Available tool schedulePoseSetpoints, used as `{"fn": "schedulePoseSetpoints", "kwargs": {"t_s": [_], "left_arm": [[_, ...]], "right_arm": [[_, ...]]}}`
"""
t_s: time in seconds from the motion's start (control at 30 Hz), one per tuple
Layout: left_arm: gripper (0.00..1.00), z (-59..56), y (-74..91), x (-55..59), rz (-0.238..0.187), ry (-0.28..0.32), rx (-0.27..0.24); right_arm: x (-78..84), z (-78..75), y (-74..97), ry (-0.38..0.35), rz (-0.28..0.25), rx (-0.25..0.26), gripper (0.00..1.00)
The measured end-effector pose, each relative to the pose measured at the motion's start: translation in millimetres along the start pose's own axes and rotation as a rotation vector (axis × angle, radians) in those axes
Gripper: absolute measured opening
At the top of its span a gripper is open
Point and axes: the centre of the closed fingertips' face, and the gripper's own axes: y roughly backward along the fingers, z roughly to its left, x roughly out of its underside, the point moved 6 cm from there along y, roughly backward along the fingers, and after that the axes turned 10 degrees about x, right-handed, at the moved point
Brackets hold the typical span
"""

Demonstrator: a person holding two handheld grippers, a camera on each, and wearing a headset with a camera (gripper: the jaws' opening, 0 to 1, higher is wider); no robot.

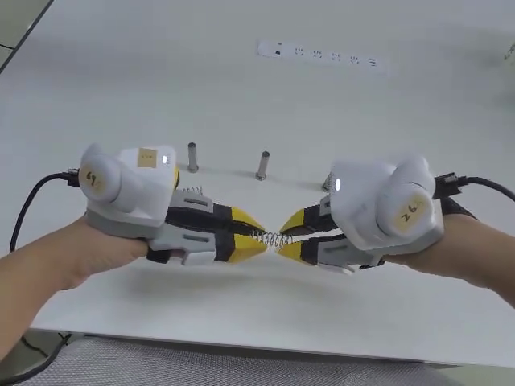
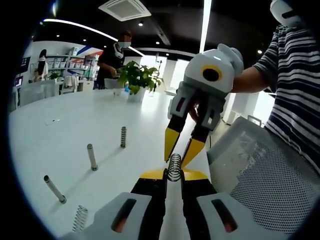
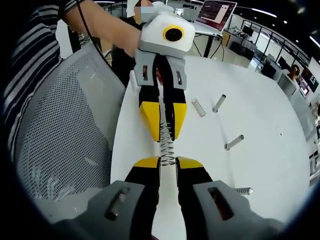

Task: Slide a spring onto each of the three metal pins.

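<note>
One spring is held between the two tools. One end is pinched in the nearly shut jaws of the left gripper, and the other end in the nearly shut jaws of the right gripper. It is not on a pin yet. A coil is seen around the far pin, so one pin looks done. Two bare pins are left: the middle pin at 12 o'clock from the held spring, and the left pin at 10 o'clock. A loose spring is lying on the table.
</note>
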Motion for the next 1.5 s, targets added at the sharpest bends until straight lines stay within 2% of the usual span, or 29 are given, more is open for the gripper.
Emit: {"fn": "schedulePoseSetpoints", "kwargs": {"t_s": [0.53,0.8,1.03,1.27,1.37,1.5], "left_arm": [[0.08,-3.5,-0.3,2.4,0.005,0.011,0.008],[0.08,-1.9,1.7,1.7,-0.002,0.019,0.001],[0.08,-1.8,3.3,5.6,0.016,0.021,0.0],[0.08,-2.5,2.7,7.7,0.029,0.012,0.0],[0.08,-2.5,3.7,7.5,0.021,0.02,0.001],[0.08,-2.4,5.8,7.0,0.016,0.017,0.0]], "right_arm": [[0.6,3.7,1.5,0.02,-0.012,0.002,0.12],[-4.4,-0.3,6.7,0.049,-0.028,0.029,0.12],[-12.3,-2.0,12.1,0.066,-0.062,0.036,0.12],[-16.8,-2.3,14.0,0.051,-0.076,0.033,0.12],[-19.0,-3.2,15.9,-0.021,-0.096,0.024,0.12],[-23.4,-5.1,18.3,-0.059,-0.129,0.014,0.13]]}}
